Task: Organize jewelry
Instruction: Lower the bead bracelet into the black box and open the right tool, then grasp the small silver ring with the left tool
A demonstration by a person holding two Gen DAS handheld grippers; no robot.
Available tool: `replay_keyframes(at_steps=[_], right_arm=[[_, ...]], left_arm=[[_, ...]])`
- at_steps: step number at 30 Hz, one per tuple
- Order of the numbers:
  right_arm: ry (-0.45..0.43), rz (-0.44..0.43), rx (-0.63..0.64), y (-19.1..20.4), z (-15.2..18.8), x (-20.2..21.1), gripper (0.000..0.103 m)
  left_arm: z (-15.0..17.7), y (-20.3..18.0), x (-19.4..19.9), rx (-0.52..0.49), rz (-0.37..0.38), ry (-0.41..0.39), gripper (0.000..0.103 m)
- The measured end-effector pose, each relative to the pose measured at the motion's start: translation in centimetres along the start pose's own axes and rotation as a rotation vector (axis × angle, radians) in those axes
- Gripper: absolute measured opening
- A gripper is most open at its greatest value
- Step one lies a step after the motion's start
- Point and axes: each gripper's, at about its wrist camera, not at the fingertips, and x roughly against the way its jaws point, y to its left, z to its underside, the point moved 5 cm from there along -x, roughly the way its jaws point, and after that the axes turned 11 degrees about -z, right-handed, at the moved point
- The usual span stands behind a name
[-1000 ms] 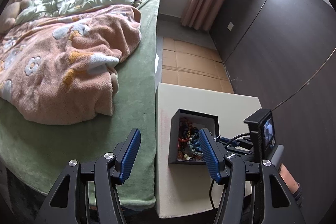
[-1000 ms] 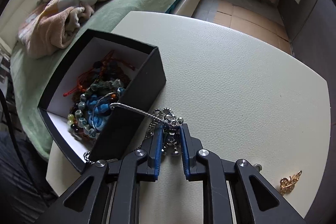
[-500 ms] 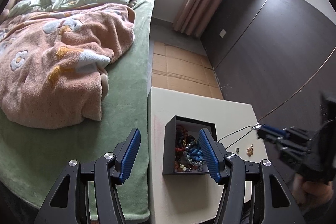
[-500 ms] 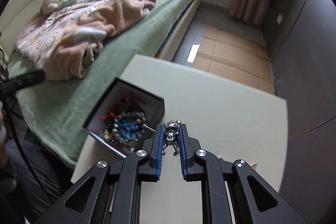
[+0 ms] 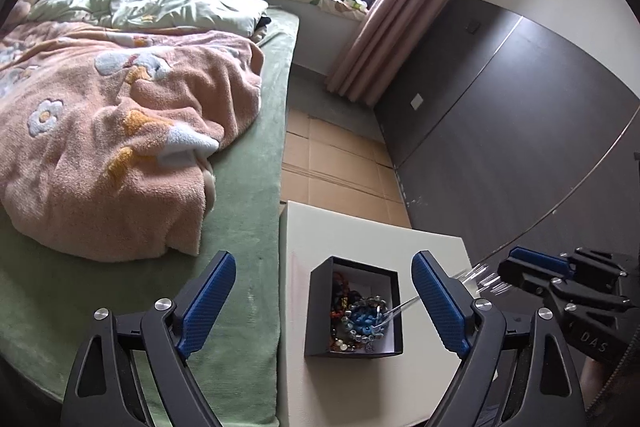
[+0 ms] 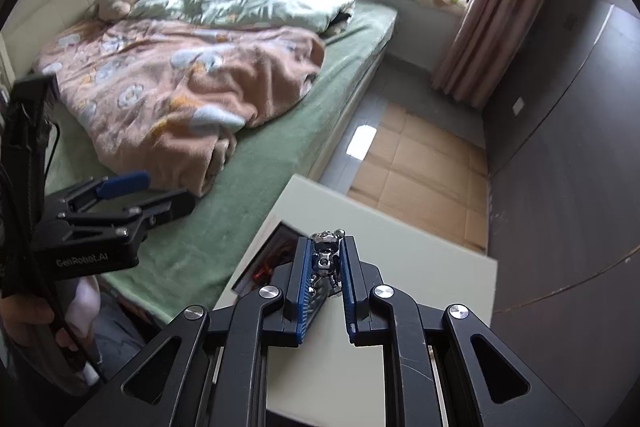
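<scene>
Right gripper (image 6: 325, 259) pinching silver bear pendant (image 6: 326, 253), chain (image 5: 400, 307) trailing into black box (image 5: 354, 309) of beads on table (image 5: 320, 227); left gripper (image 5: 324, 301) spread, empty.

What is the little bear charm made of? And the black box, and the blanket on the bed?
Bear charm: probably polished metal; it is silvery with bright glints. Its chain glints too.
Box: likely matte cardboard; thin straight black walls, white inside, no shine.
Blanket: soft fleece or plush by the look; fuzzy peach surface in thick rounded folds.
</scene>
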Motion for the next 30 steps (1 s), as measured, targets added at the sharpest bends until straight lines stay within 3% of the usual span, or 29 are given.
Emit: replay_keyframes(at_steps=[3,5,6,15,20,25,30], right_arm=[[0.025,-0.014,-0.026,-0.2,0.1,-1.3,0.021],[0.001,-0.030,-0.061,-1.2,0.4,-1.6,0.042],[-0.014,-0.039,-0.083,-1.8,0.6,-1.5,0.046],[-0.073,-0.118,-0.216,-7.5,4.9,-1.0,0.048],[-0.122,-0.149,-0.357,-12.2,9.4,-0.7,0.071],[-0.122,-0.150,-0.493,-16.4,13.6,-1.1,0.072],[-0.153,-0.166,-0.598,-19.7,16.9,-0.9,0.072]], left_arm=[[0.2,0.3,-0.3,-0.001,-0.026,0.003,0.090],[0.5,0.0,-0.6,-0.019,-0.039,0.014,0.090],[0.6,-0.3,-0.6,-0.034,-0.044,0.014,0.090],[2.0,-6.6,-1.9,-0.180,-0.054,0.054,0.090],[3.6,-12.1,-3.2,-0.312,-0.038,0.103,0.090],[5.7,-17.0,-5.6,-0.418,-0.031,0.160,0.090],[7.7,-20.9,-8.5,-0.486,-0.030,0.230,0.083]])
